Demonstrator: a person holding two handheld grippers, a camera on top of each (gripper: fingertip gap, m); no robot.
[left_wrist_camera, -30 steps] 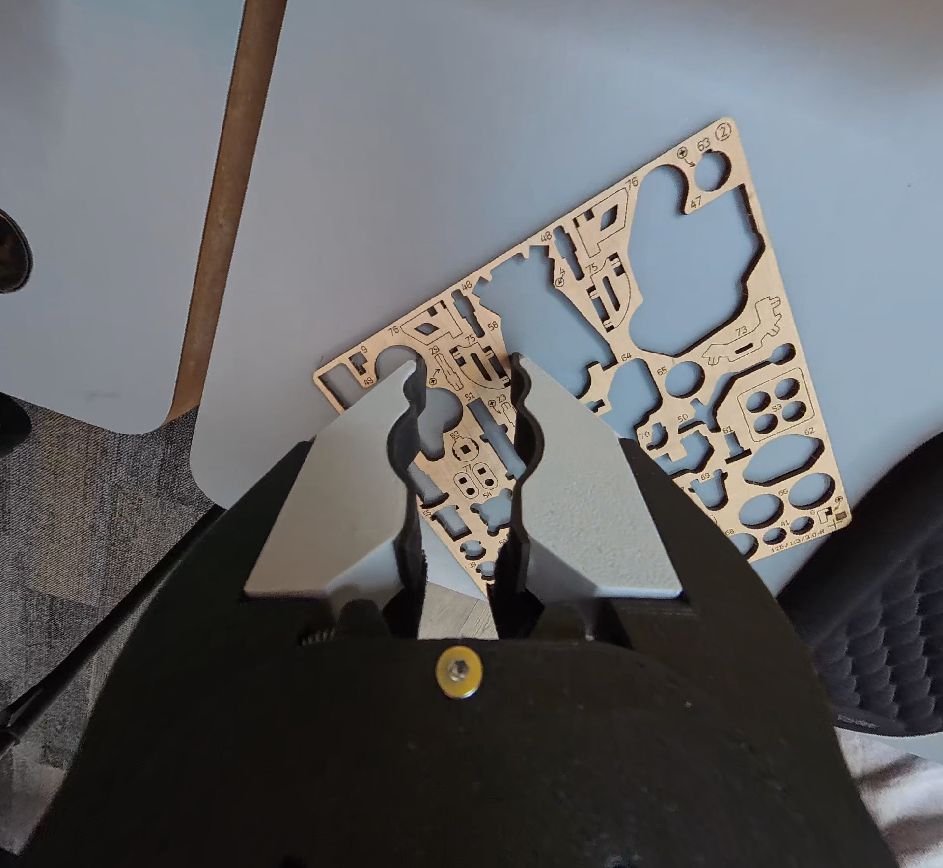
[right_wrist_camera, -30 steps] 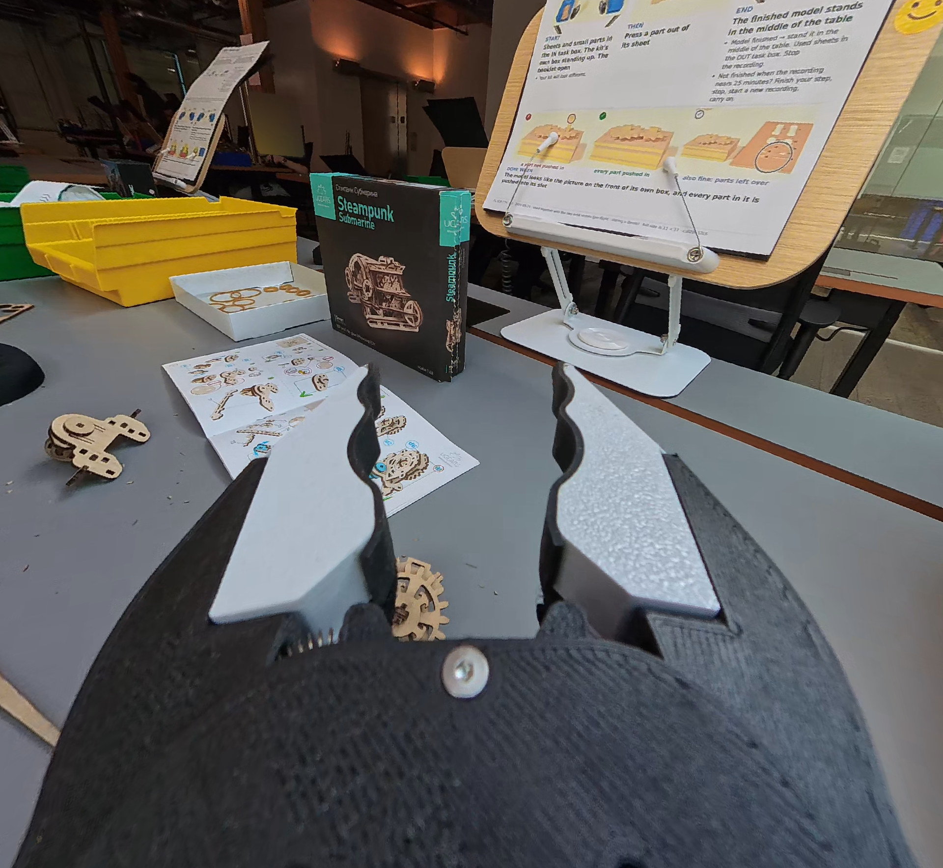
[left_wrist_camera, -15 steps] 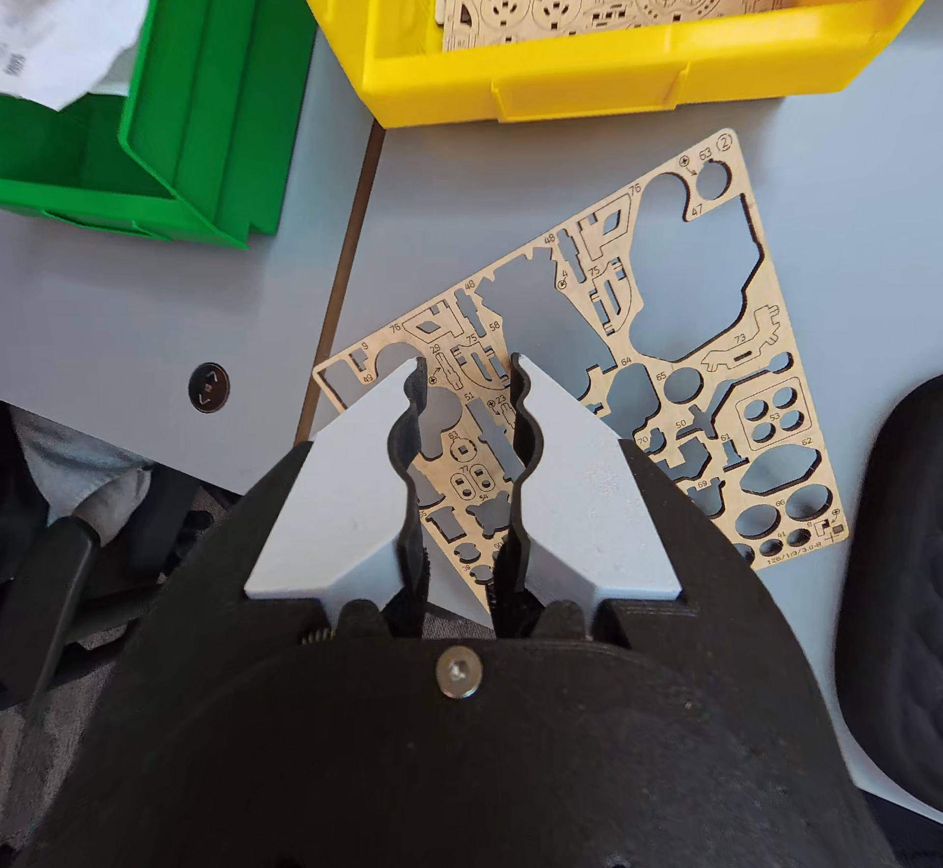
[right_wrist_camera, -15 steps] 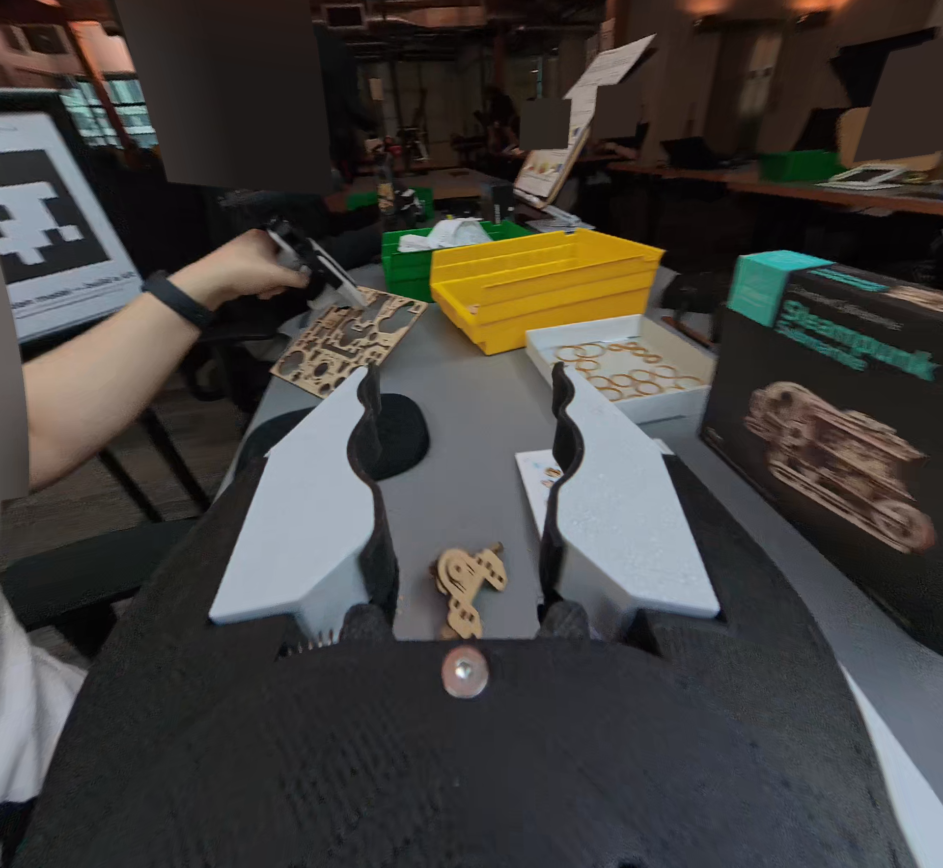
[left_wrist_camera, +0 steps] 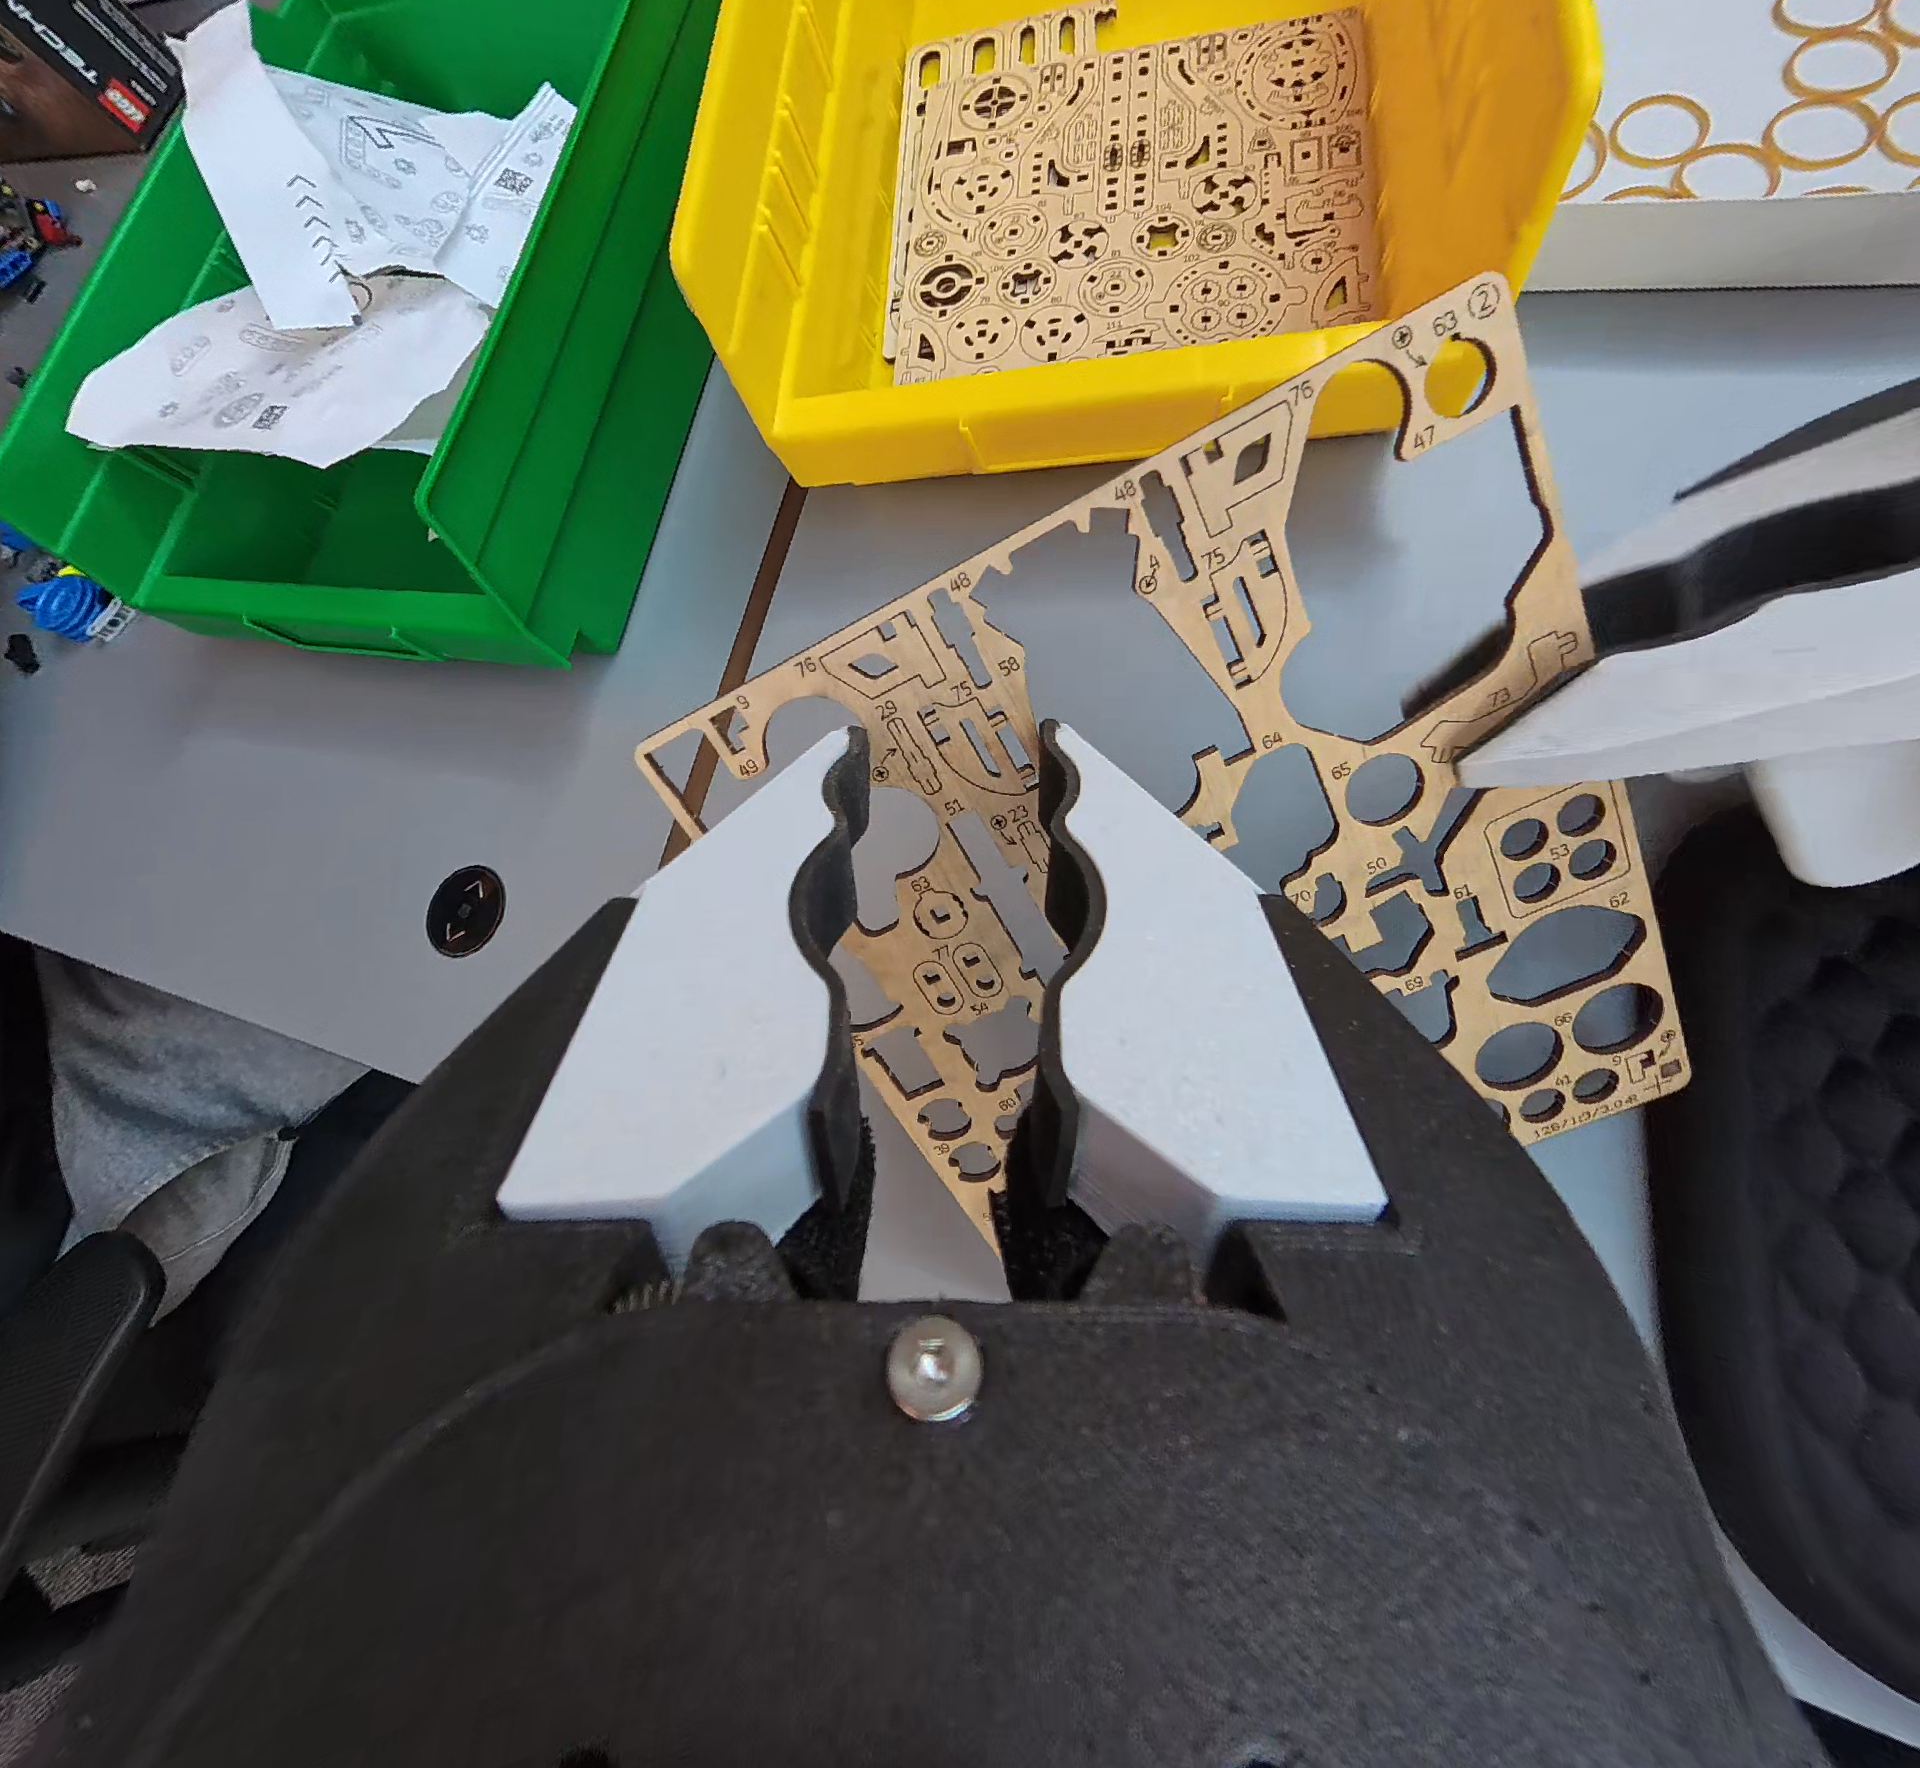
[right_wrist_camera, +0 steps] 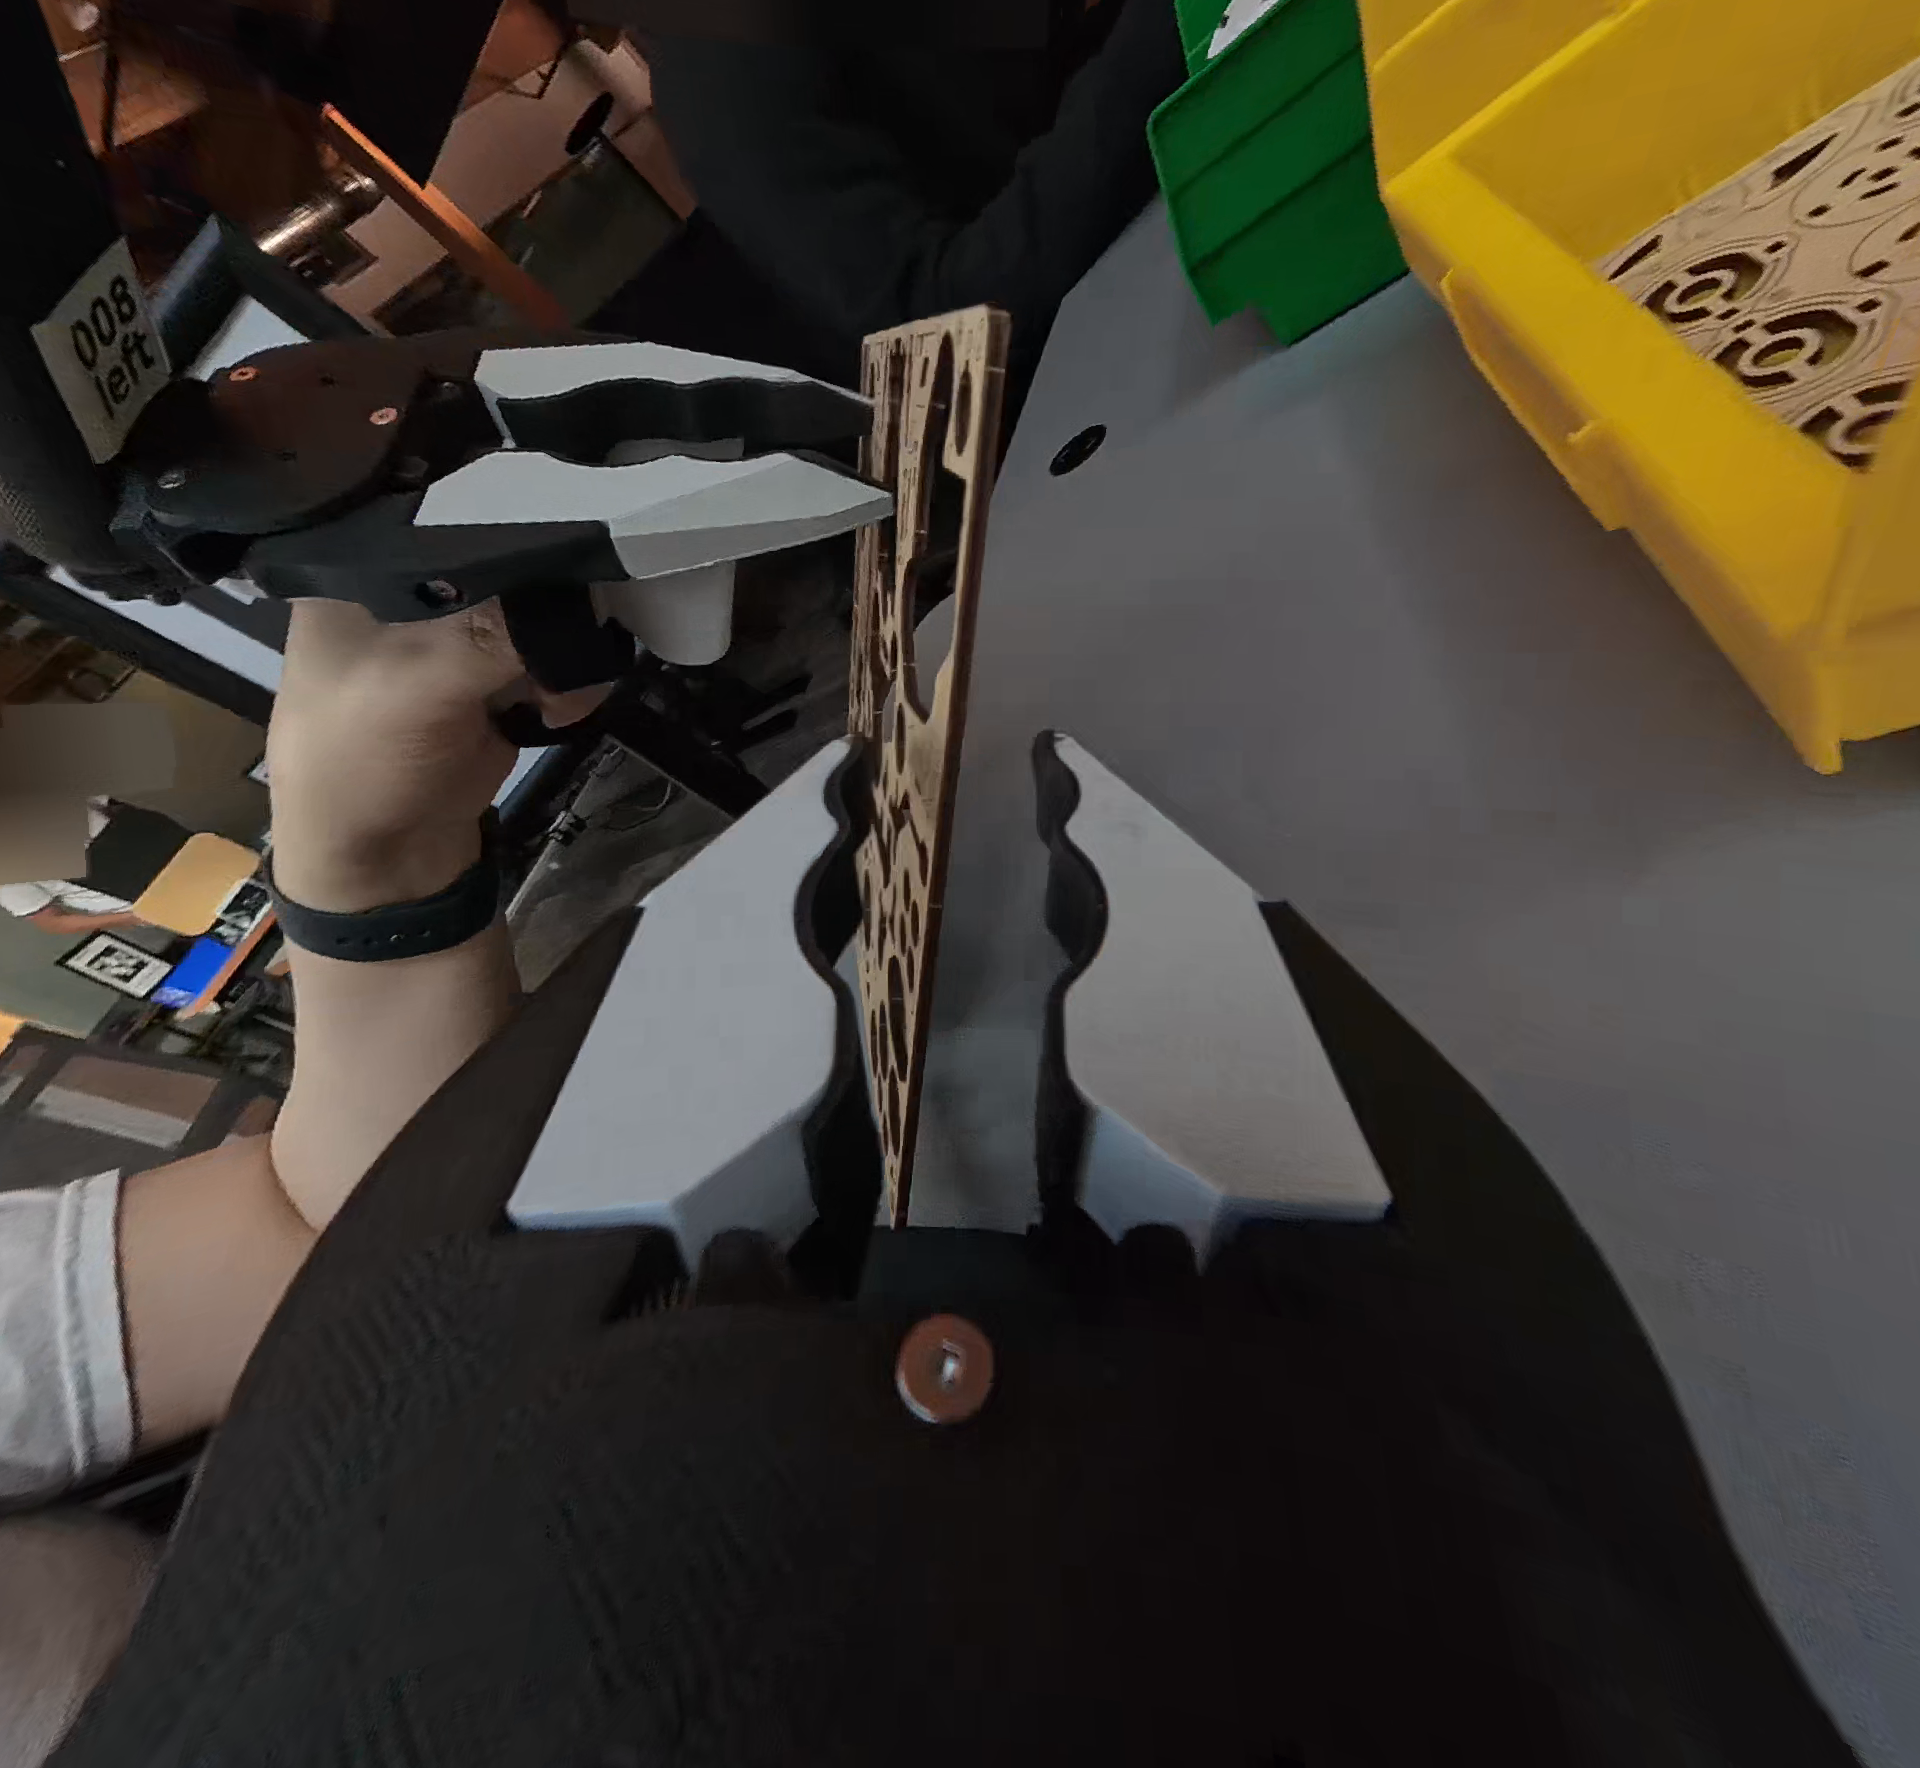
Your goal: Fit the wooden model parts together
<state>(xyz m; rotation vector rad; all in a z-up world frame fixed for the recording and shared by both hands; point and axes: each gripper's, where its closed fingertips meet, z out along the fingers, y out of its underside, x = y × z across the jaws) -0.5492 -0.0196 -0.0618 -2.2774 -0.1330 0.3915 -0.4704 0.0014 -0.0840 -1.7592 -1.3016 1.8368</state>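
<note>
A thin wooden parts sheet (left_wrist_camera: 1288, 762) with many cut-outs is held in the air over the grey table (left_wrist_camera: 312, 783). My left gripper (left_wrist_camera: 951, 742) is shut on its lower left corner. In the right wrist view the sheet (right_wrist_camera: 935, 747) shows almost edge-on, standing between the fingers of my right gripper (right_wrist_camera: 943, 747), close to the left finger. The right gripper is open and its jaws do not clamp the sheet. In the left wrist view the right gripper (left_wrist_camera: 1444, 731) reaches in from the right, straddling the sheet's right edge. The left gripper (right_wrist_camera: 878, 456) shows with a hand (right_wrist_camera: 384, 731) on it.
A yellow bin (left_wrist_camera: 1143, 430) holding more wooden sheets (left_wrist_camera: 1132, 180) stands just behind. A green bin (left_wrist_camera: 540, 368) with torn paper is to its left. A white tray (left_wrist_camera: 1766, 248) of rubber rings is at back right. A black foam pad (left_wrist_camera: 1818, 1199) lies at right. One gripper's finger ends stand about 9 cm off the other's.
The left gripper carried the sheet from the table's near edge towards the bins. The right gripper swung left from the instruction stand, reached the sheet and narrowed its fingers around its edge.
</note>
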